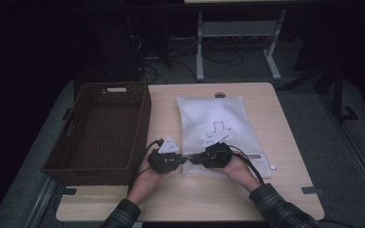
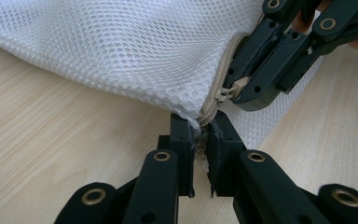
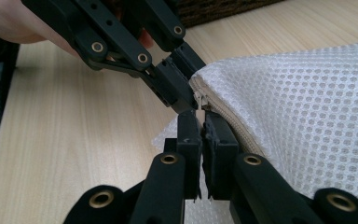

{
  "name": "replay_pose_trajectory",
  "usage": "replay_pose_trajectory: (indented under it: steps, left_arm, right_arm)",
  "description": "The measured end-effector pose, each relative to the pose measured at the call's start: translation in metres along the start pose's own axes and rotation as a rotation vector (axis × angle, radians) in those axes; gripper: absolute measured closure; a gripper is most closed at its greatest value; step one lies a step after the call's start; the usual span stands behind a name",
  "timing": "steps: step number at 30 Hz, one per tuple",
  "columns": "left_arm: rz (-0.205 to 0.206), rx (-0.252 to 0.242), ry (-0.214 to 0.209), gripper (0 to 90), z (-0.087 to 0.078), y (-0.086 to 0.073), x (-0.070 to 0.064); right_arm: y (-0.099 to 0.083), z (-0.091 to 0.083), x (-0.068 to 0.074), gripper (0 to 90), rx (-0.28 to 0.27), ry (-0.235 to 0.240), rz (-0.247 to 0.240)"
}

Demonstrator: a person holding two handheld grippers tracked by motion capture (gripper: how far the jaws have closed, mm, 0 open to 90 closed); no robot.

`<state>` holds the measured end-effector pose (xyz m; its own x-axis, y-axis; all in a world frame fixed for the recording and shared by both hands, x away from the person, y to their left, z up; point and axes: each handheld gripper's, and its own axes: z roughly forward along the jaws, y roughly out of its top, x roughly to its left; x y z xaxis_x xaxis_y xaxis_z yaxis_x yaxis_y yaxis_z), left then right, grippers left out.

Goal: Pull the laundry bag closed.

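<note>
Where the high view looks down on the table [image 1: 285, 142], we find our left gripper [image 1: 184, 159] and our right gripper [image 1: 193, 158] meeting tip to tip at the near left corner of the white mesh bag [image 1: 218, 118], which lies flat on the wood. Just to the left of the left gripper stands the brown wicker basket [image 1: 76, 128] — close, but apart from the bag. Our hands cup both tools from below, and a plaid sleeve [image 1: 280, 206] trails behind the right one.

Along the left gripper view, our left gripper [image 2: 199, 133] has its jaws drawn together on the bag's corner [image 2: 193, 109], pinching the mesh right at the end of the beige zipper [image 2: 223, 70]. Just above and to the right of those jaws, the right gripper [image 2: 235, 91] comes in slanting, its tips touching the zipper pull [image 2: 224, 92]. The bulk of the bag [image 2: 121, 42] spreads away up and to the left.

Through the right gripper view, our right gripper [image 3: 200, 116] is closed on the small metal zipper pull [image 3: 199, 100], which stands between its tips. Directly ahead, touching distance beyond those tips, the left gripper [image 3: 184, 100] grips the bag's corner from the upper left — its jaws together on the fabric. The mesh bag [image 3: 307, 116] swells off to the right of our jaws, and the basket [image 3: 214, 9] sits farther ahead at the top edge.
</note>
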<state>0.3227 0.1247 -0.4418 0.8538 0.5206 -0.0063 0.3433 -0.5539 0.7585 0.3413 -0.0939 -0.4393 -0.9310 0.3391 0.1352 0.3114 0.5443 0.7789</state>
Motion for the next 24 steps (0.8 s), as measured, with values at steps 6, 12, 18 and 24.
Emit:
replay_pose_trajectory:
  steps: [6, 12, 18, 24]
  left_arm:
    - [-0.021, -0.001, 0.000, 82.7, 0.0003, 0.0006, 0.0006]
    - [-0.062, -0.005, -0.006, 83.3, 0.0004, -0.0004, 0.0029]
    - [-0.082, -0.008, -0.007, 83.3, 0.0007, -0.0019, 0.0043]
    - [-0.086, -0.005, -0.008, 83.3, 0.0012, -0.0026, 0.0045]
  right_arm:
    - [0.0002, -0.0011, -0.0004, 86.2, 0.009, -0.017, 0.005]
    - [-0.0010, -0.0020, -0.0005, 86.4, 0.020, -0.043, 0.003]
    - [-0.0032, -0.0034, -0.0027, 86.4, 0.033, -0.060, 0.005]
    - [-0.0053, -0.0057, -0.0044, 86.4, 0.043, -0.069, 0.006]
